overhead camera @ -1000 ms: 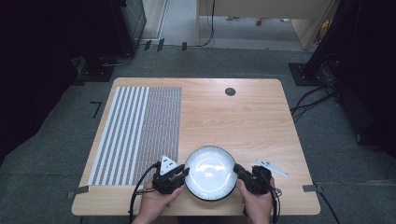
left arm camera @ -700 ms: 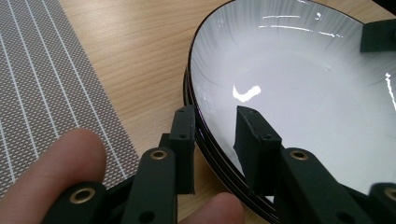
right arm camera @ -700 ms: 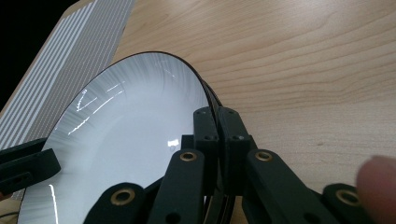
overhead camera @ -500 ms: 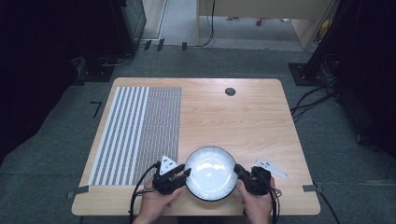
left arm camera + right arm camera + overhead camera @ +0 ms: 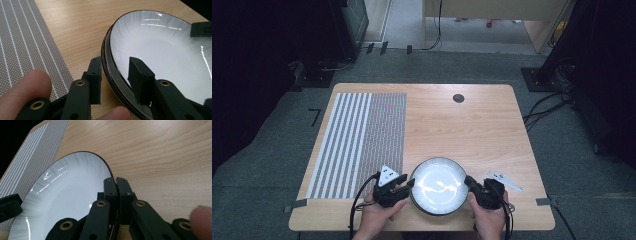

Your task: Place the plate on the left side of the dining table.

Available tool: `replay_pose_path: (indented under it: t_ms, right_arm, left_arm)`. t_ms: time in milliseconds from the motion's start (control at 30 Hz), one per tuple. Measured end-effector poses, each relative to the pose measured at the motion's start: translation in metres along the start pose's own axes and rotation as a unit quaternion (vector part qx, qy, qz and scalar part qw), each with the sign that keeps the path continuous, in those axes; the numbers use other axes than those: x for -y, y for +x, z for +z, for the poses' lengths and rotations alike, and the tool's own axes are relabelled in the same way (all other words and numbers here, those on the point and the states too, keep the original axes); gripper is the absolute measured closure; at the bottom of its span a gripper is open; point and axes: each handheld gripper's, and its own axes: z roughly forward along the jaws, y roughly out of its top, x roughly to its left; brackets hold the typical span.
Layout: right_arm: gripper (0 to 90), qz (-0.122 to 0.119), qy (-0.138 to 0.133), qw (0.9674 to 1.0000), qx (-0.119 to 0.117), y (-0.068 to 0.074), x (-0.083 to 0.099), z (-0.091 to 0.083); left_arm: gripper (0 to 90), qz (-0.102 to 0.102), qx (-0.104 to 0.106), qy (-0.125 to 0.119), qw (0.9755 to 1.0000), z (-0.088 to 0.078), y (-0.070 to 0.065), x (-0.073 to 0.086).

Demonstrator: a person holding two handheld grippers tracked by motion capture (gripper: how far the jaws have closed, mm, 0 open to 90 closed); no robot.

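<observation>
Near the front edge of the tabletop [image 5: 492, 130] sits a white plate [image 5: 438, 186]. Left hand-held gripper [image 5: 115, 75] straddles its rim, jaws just opening, unclenched; right hand-held gripper [image 5: 116, 182] pinches the opposite rim.

Glossy glazed plate [image 5: 438, 186] – matt wood table [image 5: 472, 125] – woven mat [image 5: 362, 135].

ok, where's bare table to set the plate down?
Widest bare wood: between the striped woven placemat and the table's right edge, from the white black-rimmed plate up to the small black round disc. Crowded: the near edge, with plate, both grippers and the small metal bracket.
</observation>
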Motion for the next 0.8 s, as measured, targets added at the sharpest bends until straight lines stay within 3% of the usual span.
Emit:
replay_pose_path:
  t_ms: [300,600,800]
  right_arm:
    - [88.1,0.015,0.003,0.9998,-0.011,-0.0030,-0.0011,-0.0002]
    - [88.0,0.023,0.005,0.9996,-0.016,-0.0049,-0.0015,-0.0001]
    - [88.1,0.020,0.007,0.9997,-0.016,-0.0044,-0.0020,-0.0014]
  left_arm:
    - [61.9,-0.006,0.011,-0.010,0.9999,-0.0054,-0.0015,-0.0035]
    - [59.6,-0.016,0.033,0.000,0.9993,-0.0049,-0.0020,-0.0043]
    - [59.6,-0.008,0.043,0.014,0.9989,-0.0024,-0.0050,-0.0031]
